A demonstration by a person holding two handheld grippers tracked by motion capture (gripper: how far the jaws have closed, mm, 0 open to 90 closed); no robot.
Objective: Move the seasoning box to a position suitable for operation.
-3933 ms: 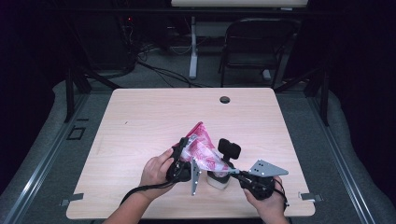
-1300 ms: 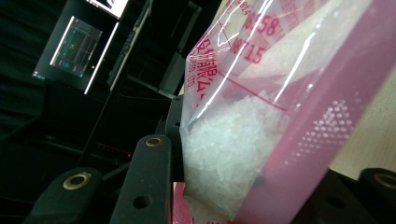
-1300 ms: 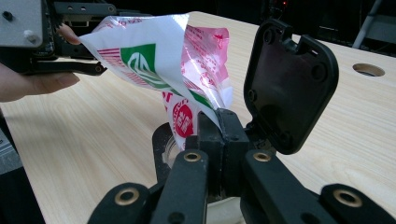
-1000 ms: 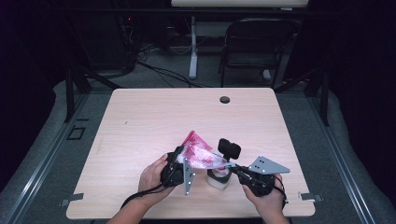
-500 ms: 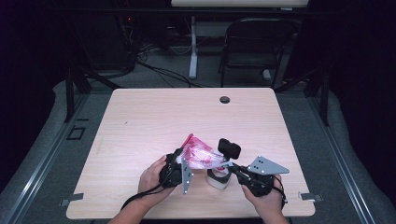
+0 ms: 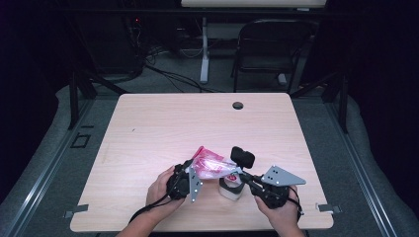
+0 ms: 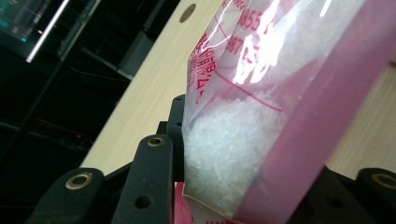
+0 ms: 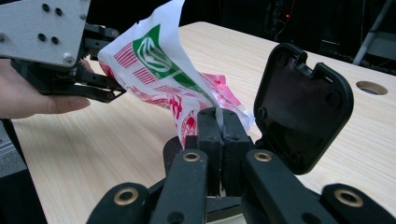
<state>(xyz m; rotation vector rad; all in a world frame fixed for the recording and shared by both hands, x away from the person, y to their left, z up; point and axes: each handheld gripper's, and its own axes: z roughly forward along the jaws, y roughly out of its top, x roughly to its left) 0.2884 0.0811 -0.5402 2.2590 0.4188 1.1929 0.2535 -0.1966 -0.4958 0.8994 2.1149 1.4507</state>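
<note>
A clear plastic bag (image 6: 212, 165) with red print and white crystals hangs tilted between both grippers near the table's front edge. My left gripper (image 6: 193, 172) is shut on the bag's left end. In the left gripper view the crystals (image 7: 224, 149) are heaped in the bag right at the left gripper (image 7: 224, 198). My right gripper (image 6: 236, 173) is shut on the bag's other end. The right gripper view shows the right gripper (image 8: 222, 122) pinching that printed edge of the bag (image 8: 154, 70). Under the bag stands a white container (image 6: 230, 189) with its black flip lid (image 6: 242, 156) (image 8: 299, 102) raised.
The wooden table (image 6: 163, 123) has a round cable hole (image 6: 238, 105) at its far middle. A dark chair (image 6: 269, 49) and cables lie beyond the far edge. Both hands sit close to the front edge.
The bag has come down from a steep upright tilt to lie flatter over the container. The left gripper has sunk a little toward the front edge. The right gripper has barely moved.
</note>
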